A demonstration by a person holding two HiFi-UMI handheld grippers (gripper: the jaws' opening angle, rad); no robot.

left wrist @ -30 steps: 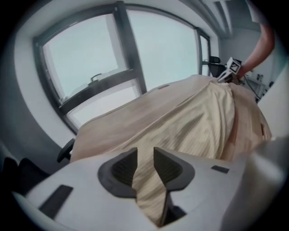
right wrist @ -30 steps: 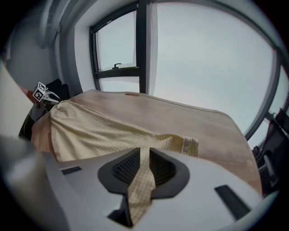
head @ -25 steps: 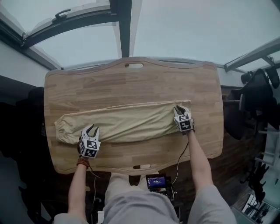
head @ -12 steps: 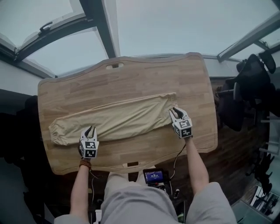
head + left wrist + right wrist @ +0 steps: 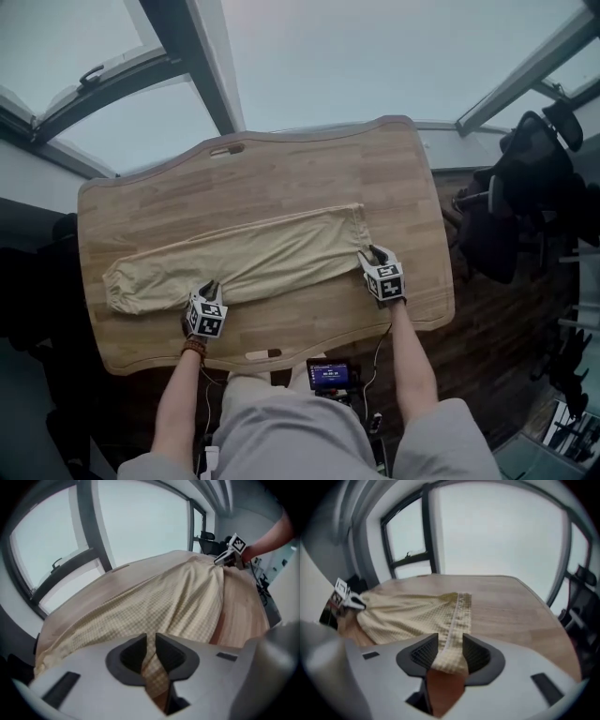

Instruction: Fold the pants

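Observation:
Beige pants (image 5: 253, 253) lie stretched lengthwise across the wooden table (image 5: 281, 178), waist to the right. My left gripper (image 5: 210, 287) is at the near edge of the leg. Its jaws have just been closing, and in the left gripper view (image 5: 151, 639) they pinch a fold of the fabric (image 5: 178, 597). My right gripper (image 5: 373, 251) is at the near corner of the waist. Its jaws have just been opening. In the right gripper view (image 5: 450, 641) they stand wide, with the waistband (image 5: 457, 611) lying loose between them on the wood.
A dark office chair (image 5: 534, 159) stands past the table's right end. A small device with a lit screen (image 5: 326, 375) sits below the near table edge, by the person's legs. Window frames run beyond the far edge.
The left gripper has slid right along the pants' near edge and closed on the fabric. The right gripper has drawn in a little at the waist corner, and its jaws stand wider.

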